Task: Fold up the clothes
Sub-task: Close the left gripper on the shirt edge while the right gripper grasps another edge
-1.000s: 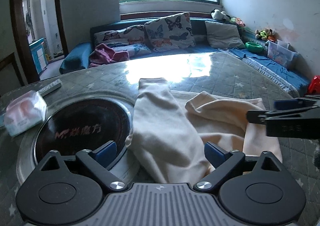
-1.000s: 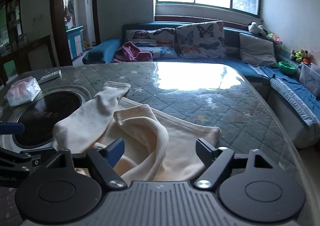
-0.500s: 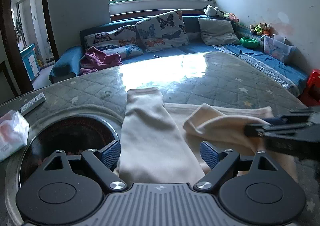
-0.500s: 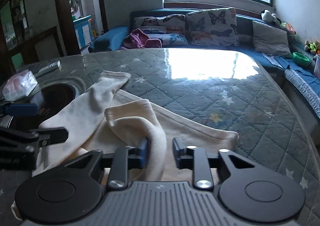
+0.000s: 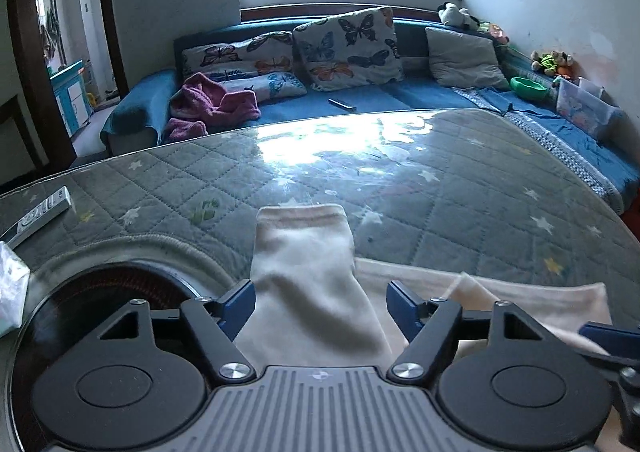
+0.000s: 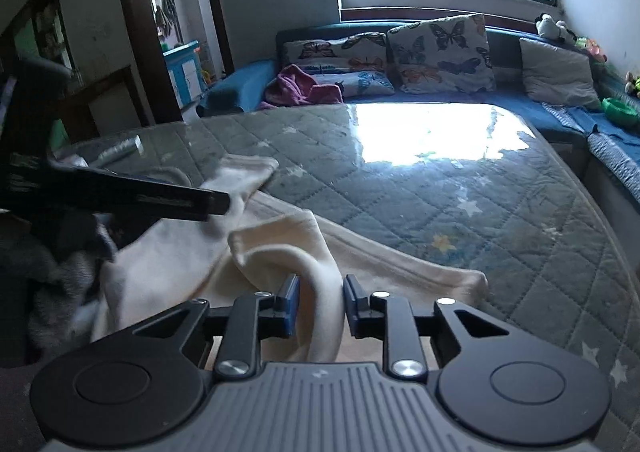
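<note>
The cream garment (image 6: 280, 264) lies spread near the front edge of the quilted table (image 5: 440, 188), one sleeve (image 5: 304, 252) stretched toward the middle. The left gripper (image 5: 320, 302) has just been closing, its jaws apart either side of that sleeve and not pinching it. The right gripper (image 6: 320, 304) has eased open slightly but is clamped on a folded-over bit of the garment.

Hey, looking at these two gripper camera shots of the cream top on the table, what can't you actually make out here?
- Near part of the cream garment: left wrist view, hidden under the left gripper body.
- Its hem and full shape: both views, cut off by the bottom edge.
- Right gripper: right wrist view, sleeve sits between the pads; firm contact unclear.
- Garment's left side: right wrist view, blurred behind the left gripper's finger.
- Dark round inset lettering: left wrist view, shadowed.
</note>
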